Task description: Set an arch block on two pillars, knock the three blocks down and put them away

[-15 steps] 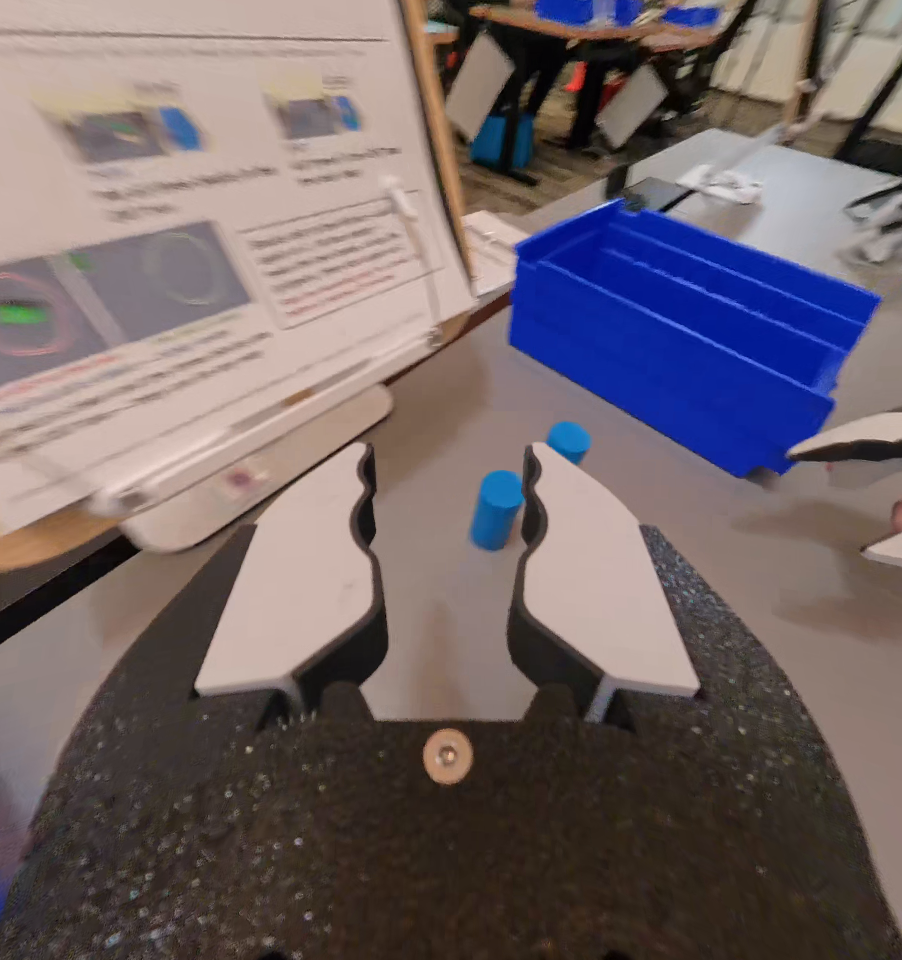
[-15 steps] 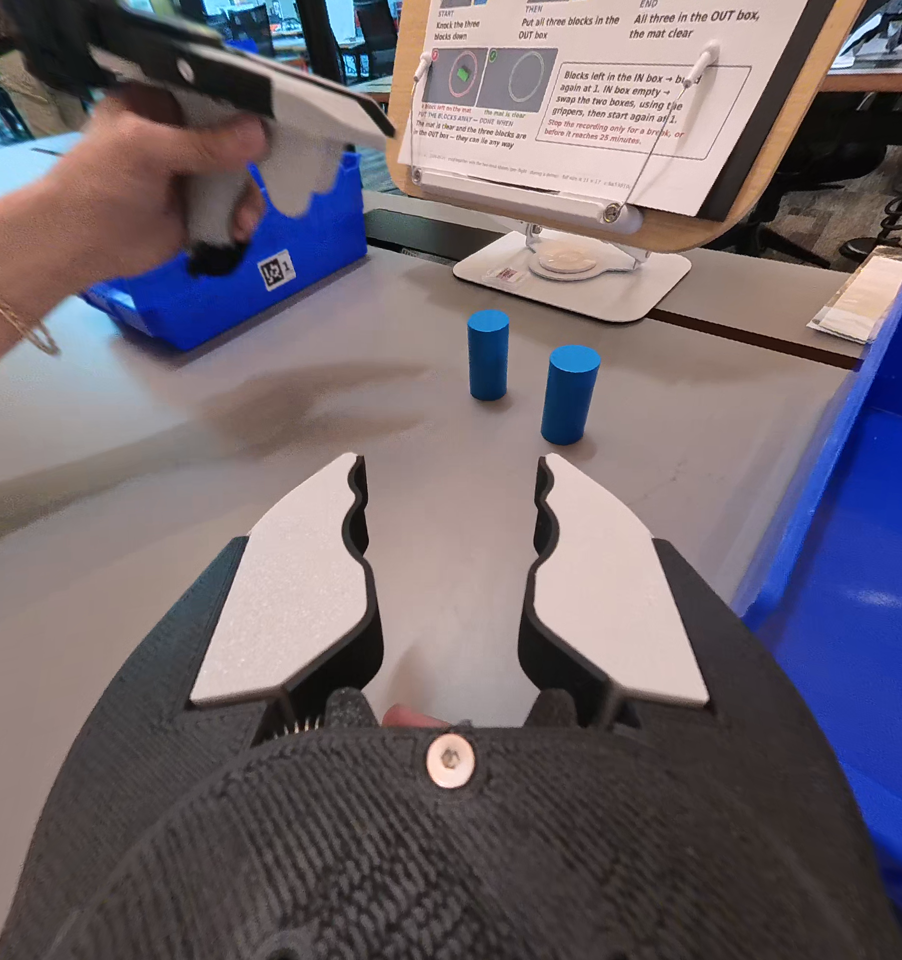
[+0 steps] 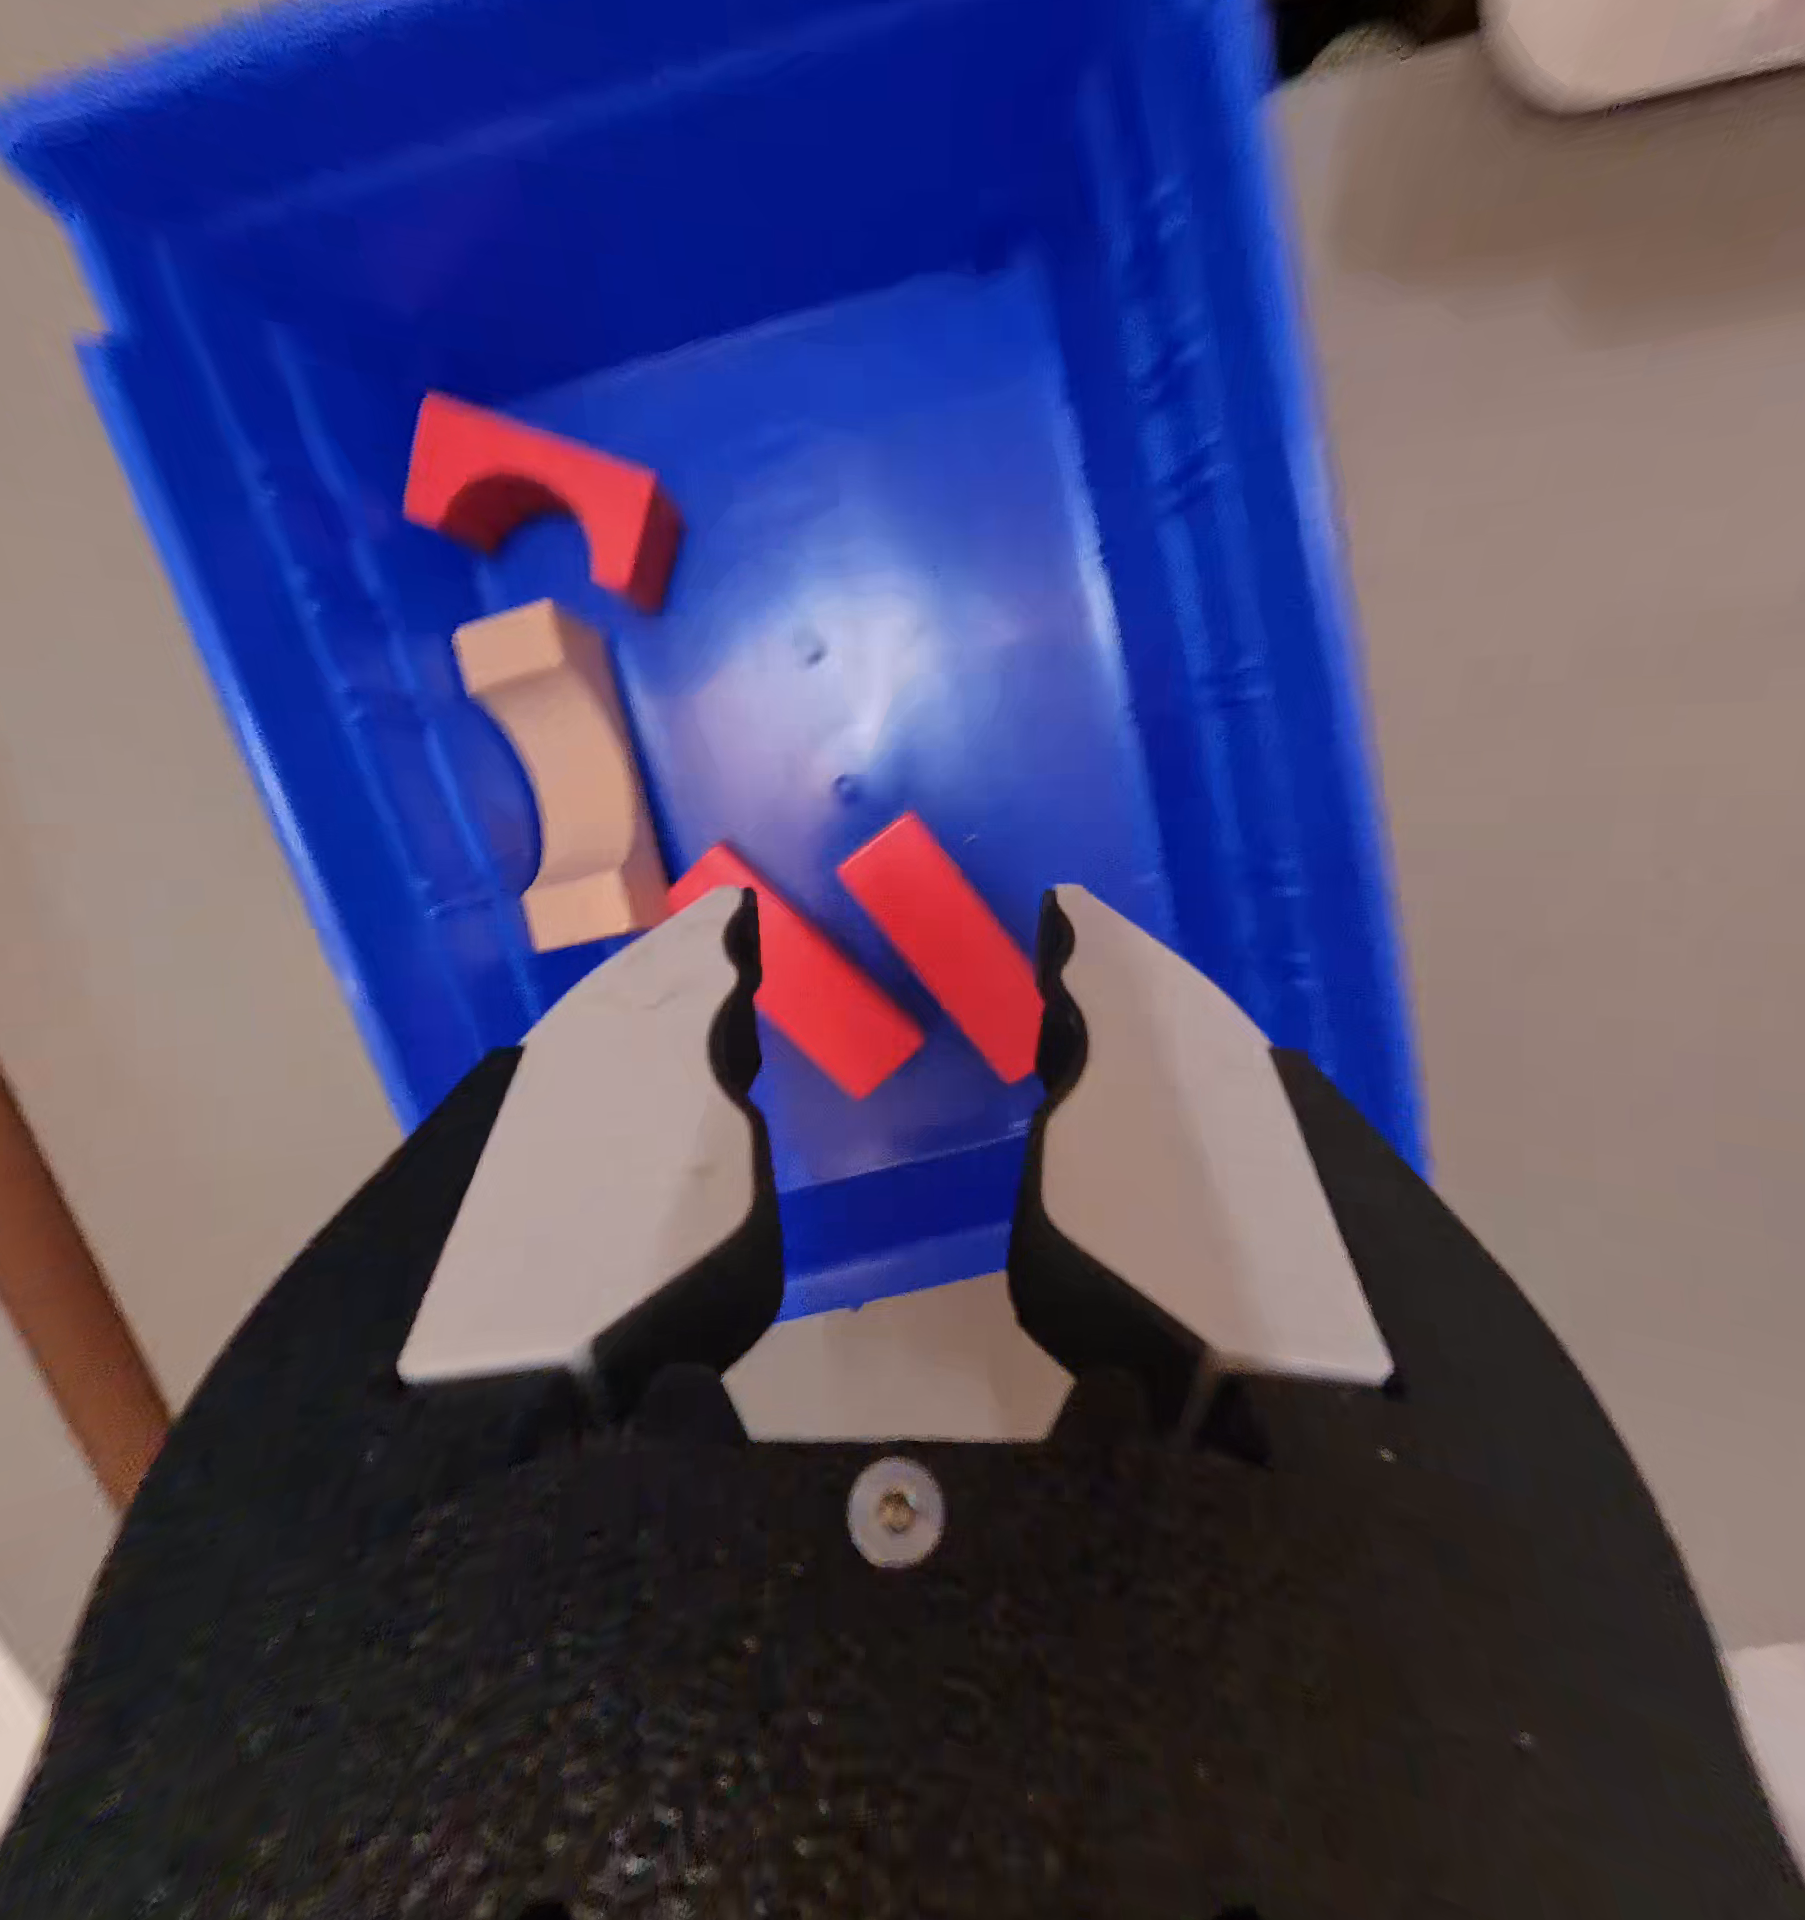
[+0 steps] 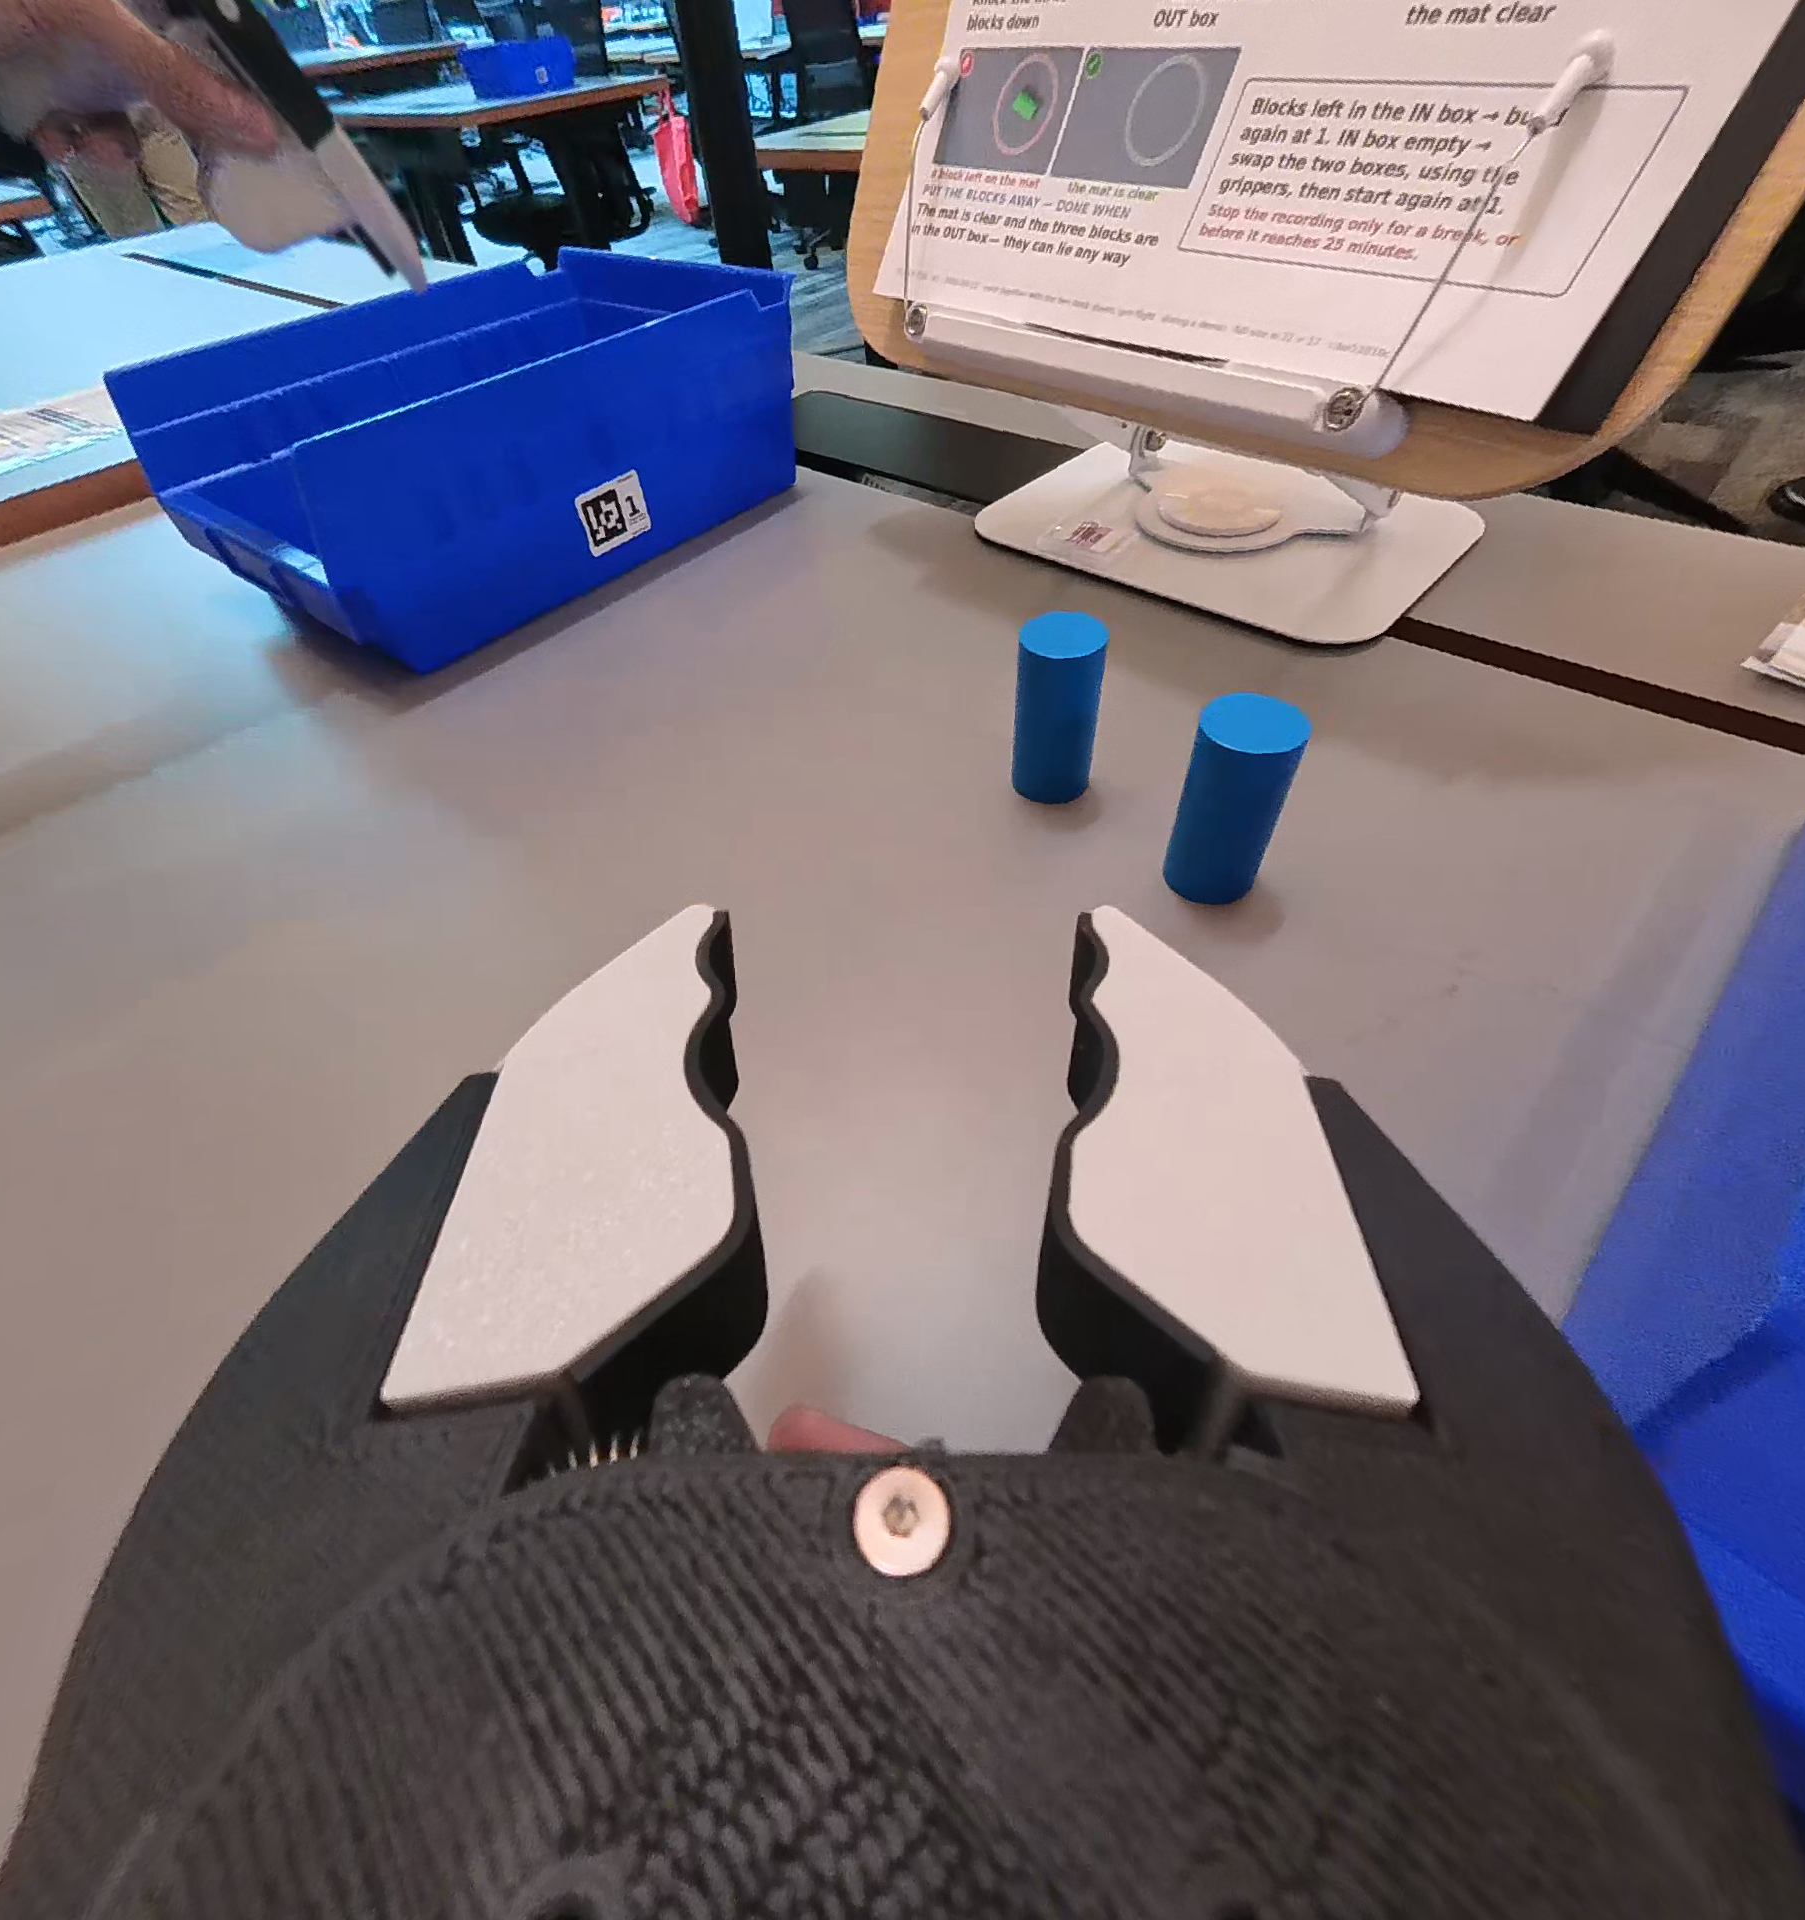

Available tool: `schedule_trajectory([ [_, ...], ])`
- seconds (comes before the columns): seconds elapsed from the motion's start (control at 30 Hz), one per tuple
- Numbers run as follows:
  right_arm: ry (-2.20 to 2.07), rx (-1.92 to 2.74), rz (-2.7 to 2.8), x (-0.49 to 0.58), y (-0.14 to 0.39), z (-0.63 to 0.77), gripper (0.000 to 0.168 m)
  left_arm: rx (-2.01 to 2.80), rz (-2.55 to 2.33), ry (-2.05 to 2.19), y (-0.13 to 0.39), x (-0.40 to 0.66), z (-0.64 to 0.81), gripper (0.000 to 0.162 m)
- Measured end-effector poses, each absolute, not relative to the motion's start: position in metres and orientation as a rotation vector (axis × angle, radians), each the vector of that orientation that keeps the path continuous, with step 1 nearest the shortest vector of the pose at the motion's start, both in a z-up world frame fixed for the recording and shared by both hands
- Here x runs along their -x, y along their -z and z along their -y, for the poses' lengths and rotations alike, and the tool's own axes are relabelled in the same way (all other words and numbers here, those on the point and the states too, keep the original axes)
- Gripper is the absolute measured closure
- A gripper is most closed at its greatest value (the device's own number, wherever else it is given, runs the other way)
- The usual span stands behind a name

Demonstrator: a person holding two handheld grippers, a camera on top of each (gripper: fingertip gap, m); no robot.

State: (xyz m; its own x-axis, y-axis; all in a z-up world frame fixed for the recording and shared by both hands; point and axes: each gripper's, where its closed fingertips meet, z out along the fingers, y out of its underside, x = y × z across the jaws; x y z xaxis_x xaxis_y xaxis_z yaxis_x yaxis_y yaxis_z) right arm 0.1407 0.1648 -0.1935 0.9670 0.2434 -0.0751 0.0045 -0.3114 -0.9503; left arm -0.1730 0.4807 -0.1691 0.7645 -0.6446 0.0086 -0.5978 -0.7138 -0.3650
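Desk point(image 4: 358, 935), grey: blue bin point(image 3: 1241, 623) holding red arch block point(image 3: 534, 488), tan arch block point(image 3: 576, 769) and two red flat blocks point(image 3: 939, 935); two blue cylinders point(image 4: 1059, 707) upright at 12 o'clock. Left hand-held gripper point(image 3: 898, 904): jaws apart, empty, poised over the flat blocks. Right hand-held gripper point(image 4: 903, 920): jaws apart, empty, low over bare desk, near the cylinders.

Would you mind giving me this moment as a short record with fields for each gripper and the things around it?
left gripper: open, above the blue bin, nearest two red bars
bin contents: red arch, tan arch, the two red bars
right gripper: open, empty, low over the grey table
ahead of right gripper: two blue cylinders, upright, apart
background: document stand
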Motion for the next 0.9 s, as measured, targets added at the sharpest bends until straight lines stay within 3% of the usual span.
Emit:
schedule_trajectory([
  [0.03, -0.244, 1.878, 0.181, -0.14, 0.194, -0.166, 0.105, 2.665, -0.944, 0.14, 0.177, 0.184, -0.485, 0.112],
  [0.27, -0.232, 1.887, 0.192, -0.137, 0.196, -0.165, 0.106, 2.834, -0.992, -0.155, 0.223, 0.221, -0.506, 0.111],
  [0.77, -0.229, 1.911, 0.187, -0.141, 0.204, -0.166, 0.105, 2.524, -1.253, -0.897, 0.271, 0.234, -0.554, 0.116],
  [0.9, -0.228, 1.91, 0.169, -0.145, 0.204, -0.166, 0.105, 2.488, -1.254, -1.032, 0.274, 0.244, -0.56, 0.128],
])
